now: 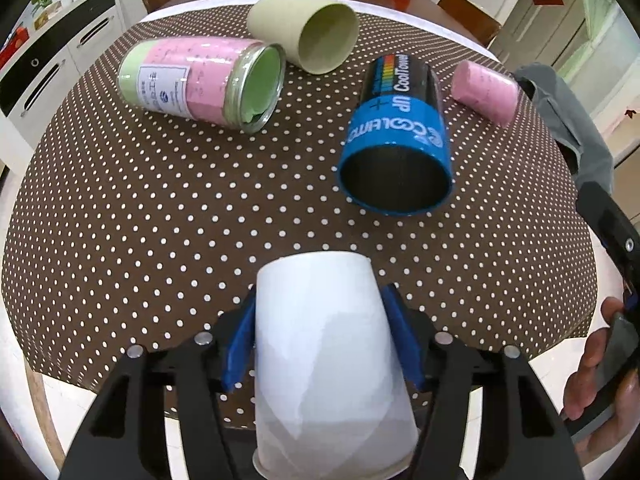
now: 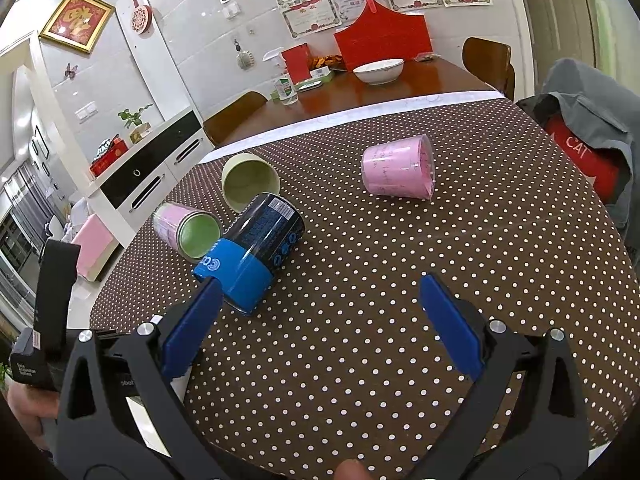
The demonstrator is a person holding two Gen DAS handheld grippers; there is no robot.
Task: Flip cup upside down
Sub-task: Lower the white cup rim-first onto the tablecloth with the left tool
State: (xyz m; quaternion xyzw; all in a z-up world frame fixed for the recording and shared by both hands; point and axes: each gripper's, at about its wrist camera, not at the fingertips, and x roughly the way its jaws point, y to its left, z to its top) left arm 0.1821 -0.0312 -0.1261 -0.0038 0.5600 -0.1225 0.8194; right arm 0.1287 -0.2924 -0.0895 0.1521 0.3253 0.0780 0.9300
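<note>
My left gripper (image 1: 320, 344) is shut on a white paper cup (image 1: 324, 360), held over the table's near edge with its closed bottom pointing away from the camera and its rim toward it. A blue and black cup (image 1: 396, 140) lies on its side mid-table; it also shows in the right wrist view (image 2: 256, 248). A pink and green glass jar (image 1: 200, 80) and a beige cup (image 1: 308, 32) lie on their sides farther back. A pink cup (image 1: 486, 92) lies at the right. My right gripper (image 2: 320, 324) is open and empty above the table, near the blue cup.
The table has a brown polka-dot cloth (image 1: 200, 220). A wooden dining table with a white bowl (image 2: 378, 70) stands behind. A chair with a grey jacket (image 2: 588, 120) is at the right. A white cabinet (image 2: 160, 168) stands at the left.
</note>
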